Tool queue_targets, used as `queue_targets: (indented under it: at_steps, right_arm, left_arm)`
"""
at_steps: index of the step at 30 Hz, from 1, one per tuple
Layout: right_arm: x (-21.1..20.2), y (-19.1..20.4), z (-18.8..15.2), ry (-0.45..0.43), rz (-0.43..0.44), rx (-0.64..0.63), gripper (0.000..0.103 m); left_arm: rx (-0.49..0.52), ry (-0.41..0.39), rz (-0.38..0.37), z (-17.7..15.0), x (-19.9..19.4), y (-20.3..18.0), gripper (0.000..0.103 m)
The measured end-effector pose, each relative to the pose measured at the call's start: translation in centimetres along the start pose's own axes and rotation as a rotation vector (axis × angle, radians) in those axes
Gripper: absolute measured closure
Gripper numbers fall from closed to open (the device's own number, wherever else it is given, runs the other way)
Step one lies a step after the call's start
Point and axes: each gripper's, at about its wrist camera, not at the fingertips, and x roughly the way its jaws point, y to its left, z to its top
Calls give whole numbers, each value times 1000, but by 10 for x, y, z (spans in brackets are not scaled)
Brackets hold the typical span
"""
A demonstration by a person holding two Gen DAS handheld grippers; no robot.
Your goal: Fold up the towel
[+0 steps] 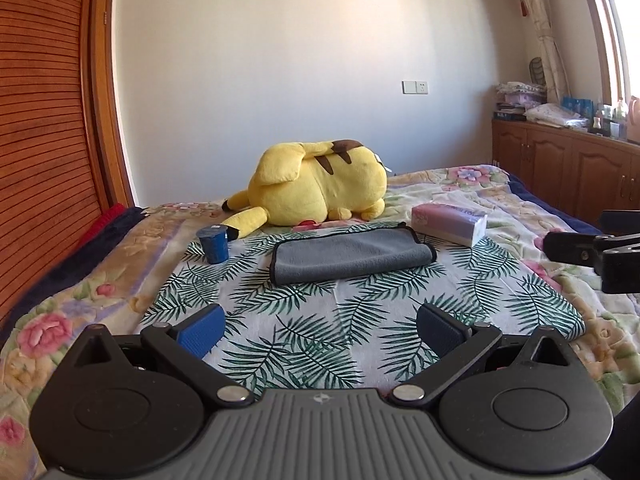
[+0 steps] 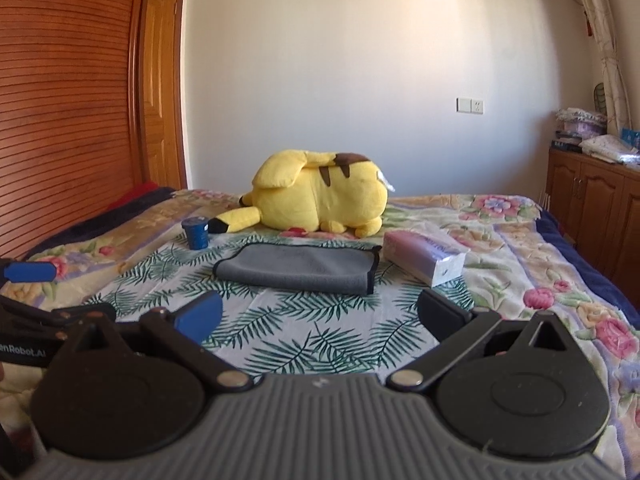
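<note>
Above leaf-print cloth (image 1: pixel 320 320), both tools level, left tool (image 1: pixel 320 328), right tool (image 2: pixel 320 316), released, short of towel (image 1: pixel 352 254).

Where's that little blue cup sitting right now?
The blue cup stands upright on the leaf-print cloth, left of the grey towel and just in front of the yellow plush toy's black-tipped ear.

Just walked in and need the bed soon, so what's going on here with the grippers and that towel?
A person holds two grippers over the bed. The left gripper and right gripper are both open and hold nothing. The grey towel lies already folded over on the leaf-print cloth, apart from both grippers. A blue cup, a tissue pack and a yellow plush toy sit around it.
</note>
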Motion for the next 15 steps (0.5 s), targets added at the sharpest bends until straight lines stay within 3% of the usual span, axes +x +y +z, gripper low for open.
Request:
queue_targets:
  at_steps: [15]
  right_arm:
    - [0, -2, -1, -32, -45, -2, 0]
  left_arm:
    - [-35, -36, 28, 4, -8, 10, 16]
